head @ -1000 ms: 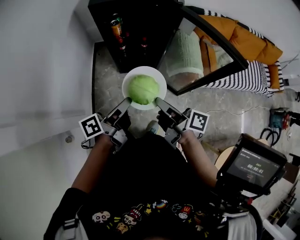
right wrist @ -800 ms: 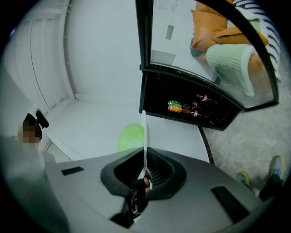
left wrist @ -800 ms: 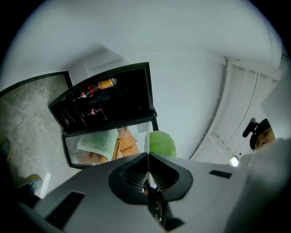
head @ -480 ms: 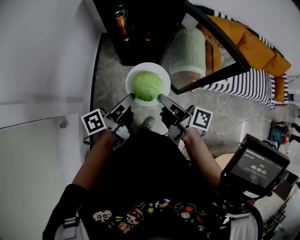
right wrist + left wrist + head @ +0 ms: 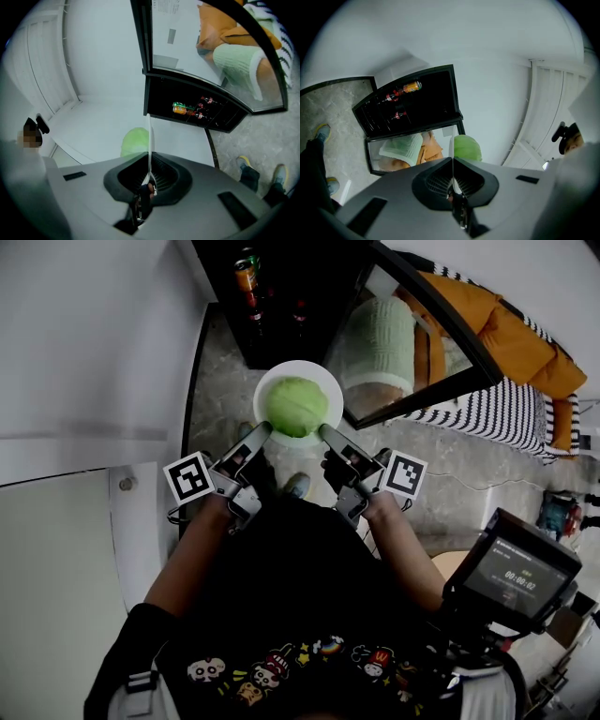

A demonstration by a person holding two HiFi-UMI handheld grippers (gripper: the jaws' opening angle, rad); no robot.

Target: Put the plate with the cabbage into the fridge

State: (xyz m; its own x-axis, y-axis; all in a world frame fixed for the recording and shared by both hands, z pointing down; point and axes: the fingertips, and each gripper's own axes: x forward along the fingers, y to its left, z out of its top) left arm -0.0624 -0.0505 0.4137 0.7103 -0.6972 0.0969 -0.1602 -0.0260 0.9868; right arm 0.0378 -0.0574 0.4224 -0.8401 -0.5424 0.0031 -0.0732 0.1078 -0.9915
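The person stood before the open fridge [image 5: 286, 306] with the plate [image 5: 301, 367] held out over the stone floor [image 5: 217, 381], just short of the dark shelves. The left claw [image 5: 265, 431] was clamped on the plate's near-left rim and the right claw [image 5: 324, 431] on its near-right rim; each gripper view showed the thin white edge pinched between closed jaws. The cabbage [image 5: 296, 406] sat loose in the middle of the plate.

To my eye the worry was that round head. Both grips were on the near side only, so any dip of the far edge could send it rolling off, or the slick rim could slide out of a pinch. The glass door [image 5: 422, 352] stood close on the right, and a can [image 5: 247, 276] and bottles [image 5: 296, 313] crowded the shelf. A careless push might knock either.

The can's label was too small to read. The screen [image 5: 512, 570] showed digits I couldn't make out.
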